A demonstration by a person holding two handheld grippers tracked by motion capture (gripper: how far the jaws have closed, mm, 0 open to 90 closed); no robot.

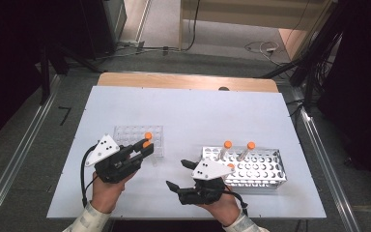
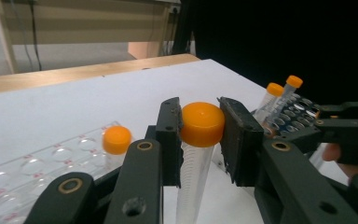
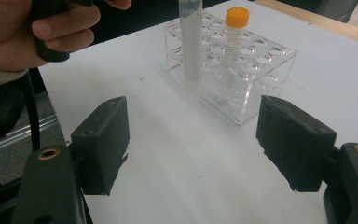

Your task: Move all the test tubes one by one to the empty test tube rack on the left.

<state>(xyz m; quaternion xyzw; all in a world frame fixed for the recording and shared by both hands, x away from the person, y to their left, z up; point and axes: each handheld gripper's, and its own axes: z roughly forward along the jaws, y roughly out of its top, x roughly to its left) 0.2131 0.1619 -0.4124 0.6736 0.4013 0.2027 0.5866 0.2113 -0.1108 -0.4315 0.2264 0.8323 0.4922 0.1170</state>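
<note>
Tube [image 2: 193,177]: clear, orange cap [image 2: 202,123]. Tongs [image 2: 199,140]: black. Plastic rack [image 1: 138,137]: clear. Metal rack [image 1: 258,169]: silver, round holes. Counter [image 1: 193,116]: white, wooden edge.

Grey carpeted floor [image 1: 212,41] stretching away beyond the far edge of a white rectangular tabletop [image 1: 188,111], with a strip of pale wooden table edge [image 1: 183,81] peeking out behind it. Silver metal rails [image 1: 14,159] running down the left and another silver rail [image 1: 326,164] down the right. Light wooden furniture panel [image 1: 251,12] up top, loose black and white cables [image 1: 261,48] snaking across the floor near it. Dark black cabinet [image 1: 84,24] at upper left, deep shadow in both far corners. Even, soft light over the tabletop.
</note>
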